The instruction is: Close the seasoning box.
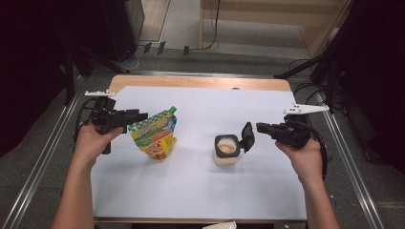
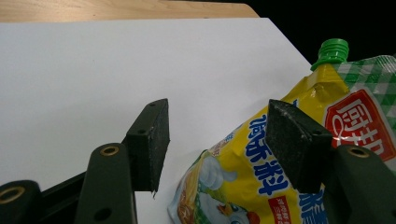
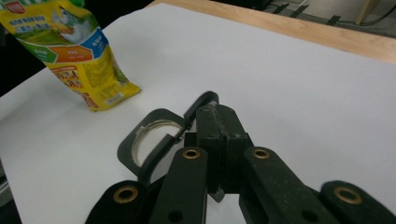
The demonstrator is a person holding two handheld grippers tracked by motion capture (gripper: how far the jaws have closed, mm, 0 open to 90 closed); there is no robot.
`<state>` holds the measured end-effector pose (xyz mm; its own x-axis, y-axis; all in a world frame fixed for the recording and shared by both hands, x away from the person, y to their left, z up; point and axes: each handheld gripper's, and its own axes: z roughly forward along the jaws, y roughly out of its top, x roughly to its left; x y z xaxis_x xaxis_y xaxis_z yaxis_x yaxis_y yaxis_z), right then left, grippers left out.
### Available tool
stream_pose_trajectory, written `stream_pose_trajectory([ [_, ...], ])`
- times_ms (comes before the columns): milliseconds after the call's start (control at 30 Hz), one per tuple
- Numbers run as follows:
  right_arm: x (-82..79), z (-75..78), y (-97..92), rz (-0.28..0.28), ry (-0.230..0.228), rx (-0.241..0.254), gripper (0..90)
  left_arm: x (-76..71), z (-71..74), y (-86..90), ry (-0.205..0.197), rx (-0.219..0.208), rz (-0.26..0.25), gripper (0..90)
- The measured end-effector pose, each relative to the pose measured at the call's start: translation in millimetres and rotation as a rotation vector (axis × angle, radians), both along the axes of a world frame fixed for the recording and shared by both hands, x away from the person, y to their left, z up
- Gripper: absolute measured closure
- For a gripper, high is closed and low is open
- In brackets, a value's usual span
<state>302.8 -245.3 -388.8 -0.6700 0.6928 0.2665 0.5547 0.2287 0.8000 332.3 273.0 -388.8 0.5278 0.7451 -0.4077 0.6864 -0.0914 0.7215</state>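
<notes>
Left gripper [image 1: 136, 116] sits at the counter's left edge with jaws partly open around the upper part of the seasoning pouch [image 1: 155, 136]. In the left gripper view one pad [image 2: 294, 140] sits against the pouch's [image 2: 261, 177] printed face and the other pad [image 2: 152, 140] stands clear on the far side, so not clamped yet. Pouch stands upright left of counter centre, green spout cap [image 2: 332, 50] at its top, pointing up and toward the far edge. Long axis runs roughly vertical, leaning a bit.

Right gripper [image 1: 260, 128] is fully shut, empty as far as I can see. Its tips are just beside the flipped-open black lid [image 1: 248, 136] of the small jar [image 1: 226, 151]; in the right gripper view the closed tips [image 3: 219, 122] sit right over the lid [image 3: 154, 140], contact or not I can't tell. Jar is right of counter centre, lid hinged open toward the right edge, mouth up, pale contents showing.

Key relation: jar mouth lies to the right of the pouch, well apart, with bare white counter [image 1: 191, 191] between them. My read: pouring means the left gripper must close on the pouch, carry it right and tip the spout over the jar. Left hand owns the pouch, right is nearer the jar and can steady it.
</notes>
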Motion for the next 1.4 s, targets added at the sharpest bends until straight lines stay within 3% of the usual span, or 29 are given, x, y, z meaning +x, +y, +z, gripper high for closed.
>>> stream_pose_trajectory([
  [233,5.8,-19.5,7.0,0.002,0.046,-0.014,90.0,0.1,0.0,-1.0,0.005,-0.009,-0.011,40.6],
  [500,6.8,-27.5,15.9,0.017,0.055,-0.025,90.0,0.0,0.1,-1.0,0.005,-0.011,-0.013,40.6],
  [867,1.5,-17.7,18.1,0.02,0.023,0.007,90.0,0.2,-0.4,-1.0,0.009,-0.006,-0.014,40.5],
  [1400,-0.5,-20.9,36.7,0.069,0.025,-0.005,90.0,0.4,-1.6,-0.9,0.017,-0.005,-0.023,39.9],
])
